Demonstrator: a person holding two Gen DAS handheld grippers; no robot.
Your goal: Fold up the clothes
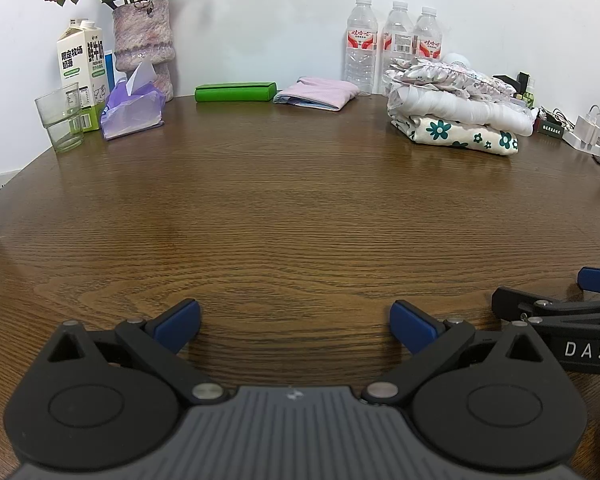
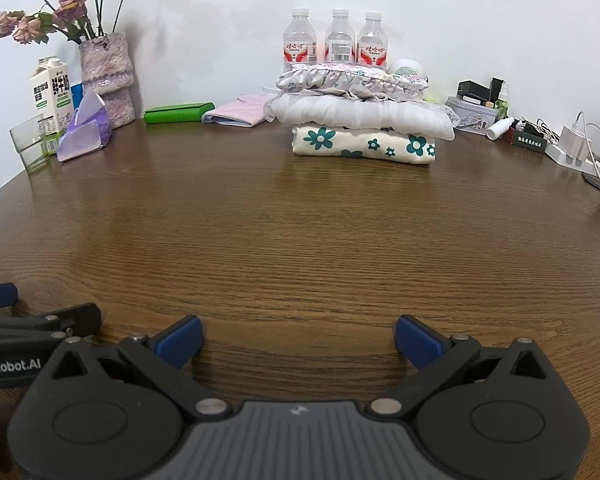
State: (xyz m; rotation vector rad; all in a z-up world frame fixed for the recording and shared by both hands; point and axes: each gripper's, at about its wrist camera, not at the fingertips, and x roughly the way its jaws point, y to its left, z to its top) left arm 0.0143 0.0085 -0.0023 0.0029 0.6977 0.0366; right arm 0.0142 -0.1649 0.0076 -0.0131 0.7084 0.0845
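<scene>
Near front edge of tabletop (image 1: 300, 208) | left gripper (image 1: 296, 326) and right gripper (image 2: 298, 340) hovering side by side, spread wide, gripping nothing | folded clothes stack (image 2: 364, 120) sitting toward far right edge | risking toppling stack into water bottles (image 2: 340, 40) if reaching clumsily.

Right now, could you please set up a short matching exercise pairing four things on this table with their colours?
Things:
1. flat case
2. tissue pack
3. drinking glass
4. bottom garment of the folded stack

Colours:
A. clear
B. cream with teal flowers
C. green
D. purple

Pairs: 1-C, 2-D, 3-A, 4-B
</scene>
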